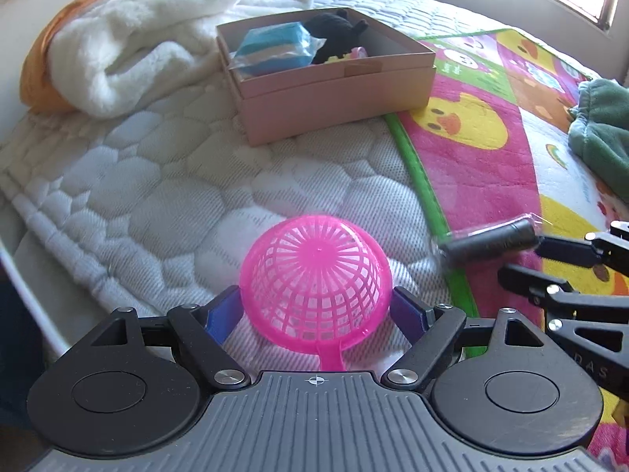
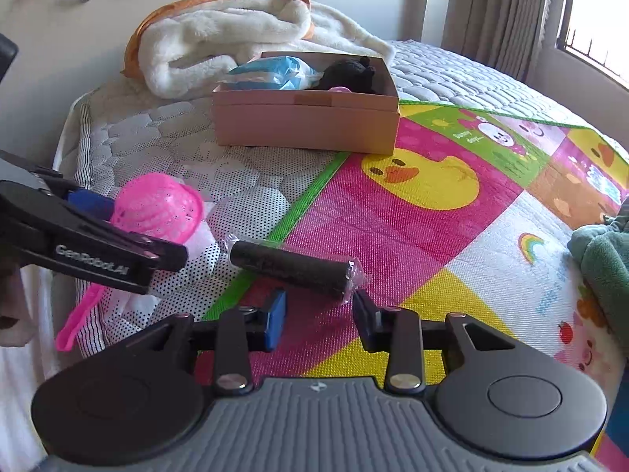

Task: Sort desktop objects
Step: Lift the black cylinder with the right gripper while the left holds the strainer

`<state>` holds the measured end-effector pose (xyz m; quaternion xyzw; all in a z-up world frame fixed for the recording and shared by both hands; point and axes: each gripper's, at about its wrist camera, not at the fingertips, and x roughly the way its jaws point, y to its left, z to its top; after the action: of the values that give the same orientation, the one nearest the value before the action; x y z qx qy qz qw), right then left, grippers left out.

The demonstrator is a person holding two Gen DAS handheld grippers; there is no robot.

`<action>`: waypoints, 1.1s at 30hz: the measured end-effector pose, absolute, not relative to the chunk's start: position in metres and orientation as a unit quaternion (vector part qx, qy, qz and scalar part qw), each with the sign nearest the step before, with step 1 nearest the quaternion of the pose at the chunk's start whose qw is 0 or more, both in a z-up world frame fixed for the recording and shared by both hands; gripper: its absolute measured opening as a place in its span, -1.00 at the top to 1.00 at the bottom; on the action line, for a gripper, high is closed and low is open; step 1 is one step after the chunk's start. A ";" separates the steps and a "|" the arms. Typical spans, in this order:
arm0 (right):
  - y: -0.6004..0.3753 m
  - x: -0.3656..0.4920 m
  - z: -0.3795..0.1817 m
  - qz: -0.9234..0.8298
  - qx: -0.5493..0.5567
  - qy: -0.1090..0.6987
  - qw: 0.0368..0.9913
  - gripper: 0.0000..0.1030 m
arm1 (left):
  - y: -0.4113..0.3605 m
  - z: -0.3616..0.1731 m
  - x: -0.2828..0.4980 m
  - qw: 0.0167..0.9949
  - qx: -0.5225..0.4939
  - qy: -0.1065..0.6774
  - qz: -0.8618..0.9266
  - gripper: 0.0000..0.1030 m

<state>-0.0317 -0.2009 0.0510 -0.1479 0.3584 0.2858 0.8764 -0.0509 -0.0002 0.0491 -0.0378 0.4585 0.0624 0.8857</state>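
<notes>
The pink basket (image 1: 316, 283) lies upside down on the white mattress (image 1: 157, 196). The left gripper (image 1: 316, 306) has it squeezed between its two blue pads, one on each side.

Just beside it, a dark tube (image 2: 289, 269) in clear wrap lies across the green edge of the bright play mat (image 2: 412, 236). The right gripper (image 2: 318, 316) is partly open. The tube's wrapped end sits at its fingertips, but the pads do not press it.

Farther back stands a pink box (image 2: 306, 126) with toys inside.
</notes>
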 end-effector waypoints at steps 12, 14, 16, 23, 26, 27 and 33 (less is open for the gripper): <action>-0.172 -0.012 0.049 0.259 -0.084 0.385 0.882 -0.72 | 0.022 0.055 -0.067 0.885 -0.061 0.449 0.102 -0.67; -0.167 -0.014 0.045 0.260 -0.097 0.381 0.882 -0.75 | 0.025 0.053 -0.070 0.885 -0.060 0.450 0.107 -0.67; -0.162 -0.017 0.044 0.260 -0.111 0.372 0.884 -0.75 | 0.027 0.051 -0.071 0.883 -0.061 0.451 0.113 -0.67; -0.155 -0.018 0.041 0.250 -0.131 0.357 0.891 -0.65 | 0.034 0.050 -0.073 0.883 -0.062 0.449 0.125 -0.67; -0.159 -0.021 0.042 0.252 -0.135 0.350 0.892 -0.58 | 0.035 0.050 -0.074 0.882 -0.063 0.449 0.124 -0.67; -0.161 -0.022 0.043 0.253 -0.136 0.349 0.892 -0.57 | 0.035 0.050 -0.074 0.882 -0.063 0.450 0.123 -0.67; -0.184 -0.030 0.051 0.270 -0.156 0.350 0.883 -0.57 | 0.029 0.050 -0.077 0.882 -0.057 0.456 0.108 -0.67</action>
<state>-0.0300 -0.1840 0.0514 -0.1564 0.3497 0.2701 0.8833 -0.0768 0.0290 0.0497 -0.0569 0.4557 0.1084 0.8817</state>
